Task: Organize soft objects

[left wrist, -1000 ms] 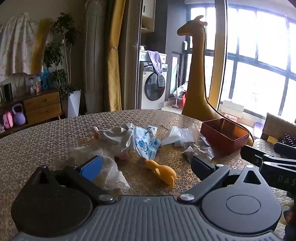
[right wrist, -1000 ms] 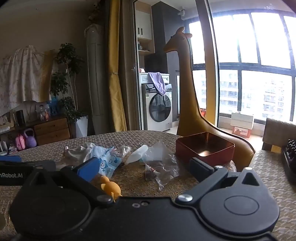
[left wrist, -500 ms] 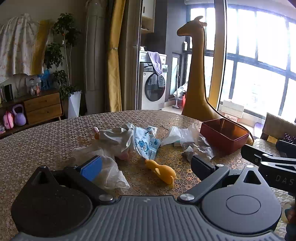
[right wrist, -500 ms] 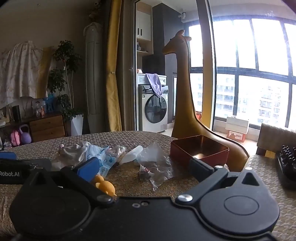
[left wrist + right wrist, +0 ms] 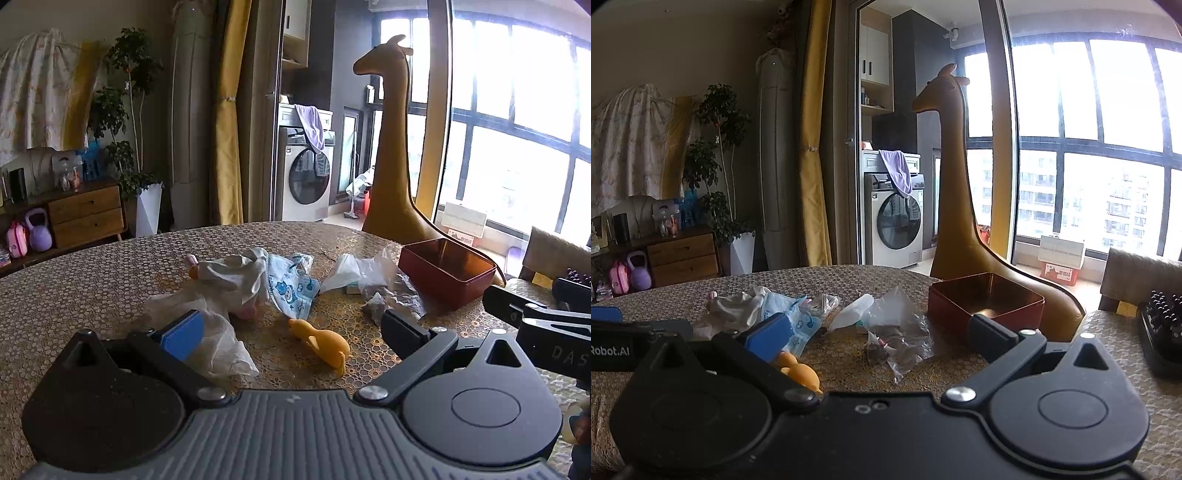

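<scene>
Presently, on my table [image 5: 92, 280]: one yellow duck toy [image 5: 322, 342], rubbery, lying on its side between my left gripper [image 5: 291, 332] fingers, untouched; one white cloth [image 5: 229, 275]; one printed blue mask [image 5: 291, 290]; two clear bags [image 5: 899, 334]; one red tin [image 5: 986, 308], open-topped, near the far right edge. Both grippers, left and right [image 5: 879, 338], stand apart, empty.
</scene>
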Demonstrator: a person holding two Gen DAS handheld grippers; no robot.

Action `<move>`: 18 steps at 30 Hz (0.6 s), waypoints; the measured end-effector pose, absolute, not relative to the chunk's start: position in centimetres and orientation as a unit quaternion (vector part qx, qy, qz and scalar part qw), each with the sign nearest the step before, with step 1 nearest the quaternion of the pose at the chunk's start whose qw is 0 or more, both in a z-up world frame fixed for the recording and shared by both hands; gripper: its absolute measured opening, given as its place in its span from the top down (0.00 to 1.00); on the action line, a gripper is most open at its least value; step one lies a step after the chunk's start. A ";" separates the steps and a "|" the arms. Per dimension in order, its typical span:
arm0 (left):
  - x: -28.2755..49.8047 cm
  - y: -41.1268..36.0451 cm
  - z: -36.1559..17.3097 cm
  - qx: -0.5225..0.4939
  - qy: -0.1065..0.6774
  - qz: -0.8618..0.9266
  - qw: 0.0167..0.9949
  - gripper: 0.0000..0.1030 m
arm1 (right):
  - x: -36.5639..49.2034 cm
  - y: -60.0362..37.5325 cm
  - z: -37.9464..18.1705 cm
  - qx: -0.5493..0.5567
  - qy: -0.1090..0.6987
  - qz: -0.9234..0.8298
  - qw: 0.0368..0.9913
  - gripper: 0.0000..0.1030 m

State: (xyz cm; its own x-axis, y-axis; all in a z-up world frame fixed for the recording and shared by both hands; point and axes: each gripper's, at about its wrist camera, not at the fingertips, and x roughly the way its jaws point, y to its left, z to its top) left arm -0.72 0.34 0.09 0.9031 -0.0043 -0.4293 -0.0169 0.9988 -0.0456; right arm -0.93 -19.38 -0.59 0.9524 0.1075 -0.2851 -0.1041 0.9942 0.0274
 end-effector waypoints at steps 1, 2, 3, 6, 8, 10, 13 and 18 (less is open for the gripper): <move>-0.7 0.3 0.0 -0.024 0.221 0.003 0.975 0.00 | -0.9 -19.4 -0.6 0.006 0.145 0.054 0.988 0.00; -0.7 0.3 0.0 -0.024 0.221 0.003 0.975 0.00 | -0.9 -19.4 -0.6 0.006 0.145 0.053 0.988 0.00; -0.7 0.3 0.0 -0.025 0.221 0.003 0.975 0.00 | -0.9 -19.4 -0.6 0.007 0.145 0.054 0.988 0.00; -0.7 0.3 0.0 -0.026 0.220 0.001 0.975 0.00 | -0.9 -19.4 -0.6 0.007 0.145 0.054 0.988 0.00; -0.7 0.2 -0.1 -0.026 0.219 -0.002 0.975 0.00 | -1.0 -19.4 -0.5 0.006 0.145 0.054 0.988 0.00; -0.8 0.1 -0.1 -0.024 0.218 -0.004 0.976 0.00 | -0.9 -19.4 -0.5 0.007 0.145 0.054 0.988 0.00; -0.8 0.2 -0.2 -0.024 0.218 -0.005 0.976 0.00 | -1.0 -19.5 -0.5 0.007 0.144 0.055 0.988 0.00; -0.7 0.3 -0.2 -0.026 0.217 -0.003 0.976 0.00 | -1.0 -19.5 -0.6 0.006 0.144 0.055 0.988 0.00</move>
